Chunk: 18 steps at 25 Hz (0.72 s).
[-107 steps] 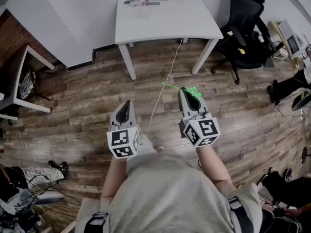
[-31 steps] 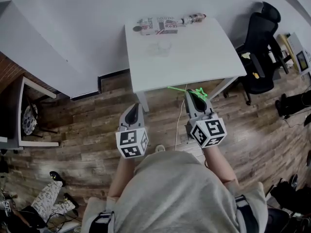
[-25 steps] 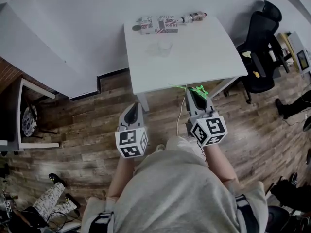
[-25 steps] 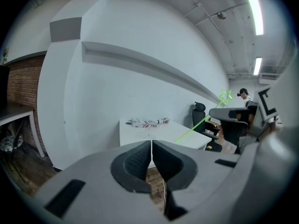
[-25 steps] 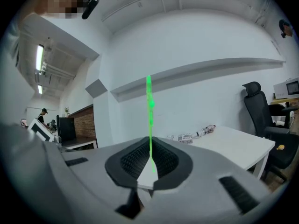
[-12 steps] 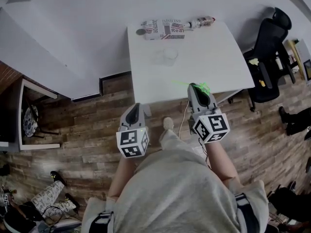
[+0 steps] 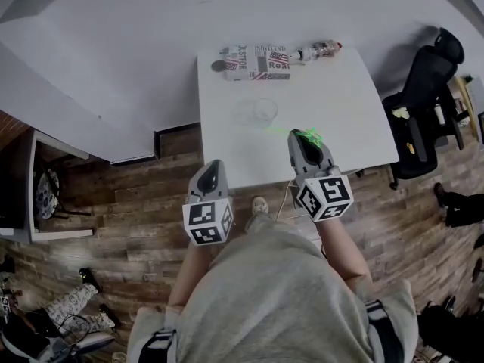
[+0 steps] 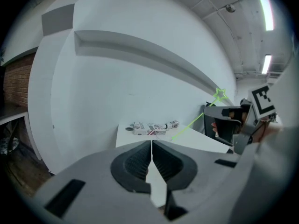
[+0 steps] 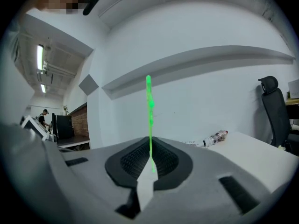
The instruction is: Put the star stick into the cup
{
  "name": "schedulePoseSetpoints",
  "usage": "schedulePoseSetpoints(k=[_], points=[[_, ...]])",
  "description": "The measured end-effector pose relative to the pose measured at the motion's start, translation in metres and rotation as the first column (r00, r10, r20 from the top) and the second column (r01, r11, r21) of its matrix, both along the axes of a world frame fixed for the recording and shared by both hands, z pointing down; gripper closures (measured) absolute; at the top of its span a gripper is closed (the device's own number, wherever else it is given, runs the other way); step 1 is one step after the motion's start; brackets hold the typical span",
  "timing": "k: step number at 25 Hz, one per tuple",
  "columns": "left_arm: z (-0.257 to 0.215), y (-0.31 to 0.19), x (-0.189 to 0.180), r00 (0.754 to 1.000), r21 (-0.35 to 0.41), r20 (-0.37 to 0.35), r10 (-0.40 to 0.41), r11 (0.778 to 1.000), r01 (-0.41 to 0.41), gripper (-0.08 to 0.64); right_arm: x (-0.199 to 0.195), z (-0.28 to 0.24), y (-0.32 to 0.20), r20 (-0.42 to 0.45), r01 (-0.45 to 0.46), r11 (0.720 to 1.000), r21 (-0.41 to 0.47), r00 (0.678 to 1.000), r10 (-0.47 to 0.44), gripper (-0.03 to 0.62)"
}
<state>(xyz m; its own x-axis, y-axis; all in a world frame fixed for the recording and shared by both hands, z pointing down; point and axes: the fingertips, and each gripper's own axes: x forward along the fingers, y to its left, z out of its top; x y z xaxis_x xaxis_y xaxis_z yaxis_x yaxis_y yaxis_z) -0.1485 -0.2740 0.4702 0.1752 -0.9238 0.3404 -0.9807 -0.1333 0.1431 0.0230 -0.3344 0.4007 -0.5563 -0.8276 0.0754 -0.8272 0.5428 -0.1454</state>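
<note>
Green star stick [image 7: 309,135] is being gripped by the right tongs [image 7: 304,144] in the head view. Its long axis is lying across the white table [image 7: 340,104], the thin end pointing left toward the clear cup [image 7: 255,113], which is standing near that tip. The left tongs [image 7: 211,174] are being held over the table's near edge. In the left gripper view, those jaws are being pressed together on nothing. In the right gripper view, the jaws are being clamped on the stick, which is rising straight up between them.

White table [image 7: 355,116], printed box [image 7: 257,63] and bottle [image 7: 318,50] at its far edge; black office chair [image 7: 425,93], wood floor [image 7: 113,199]
</note>
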Motion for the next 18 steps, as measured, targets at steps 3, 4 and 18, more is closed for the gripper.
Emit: schedulePoseSetpoints(k=[3,4,18], points=[[0.001,-0.019,0.001,1.0,-0.006,-0.001,-0.01,1.0,0.01,0.551,-0.001,0.005,-0.022,-0.002,0.011,1.0,-0.012,1.0,-0.011,0.58],[0.001,-0.024,0.001,1.0,-0.008,-0.002,-0.013,1.0,0.013,0.551,-0.002,0.007,-0.028,-0.003,0.016,1.0,-0.016,1.0,-0.016,0.581],[0.016,-0.076,0.004,0.999,-0.042,-0.013,-0.05,0.998,0.05,0.551,-0.013,0.053,-0.09,-0.033,0.074,0.991,-0.112,0.996,-0.078,0.58]])
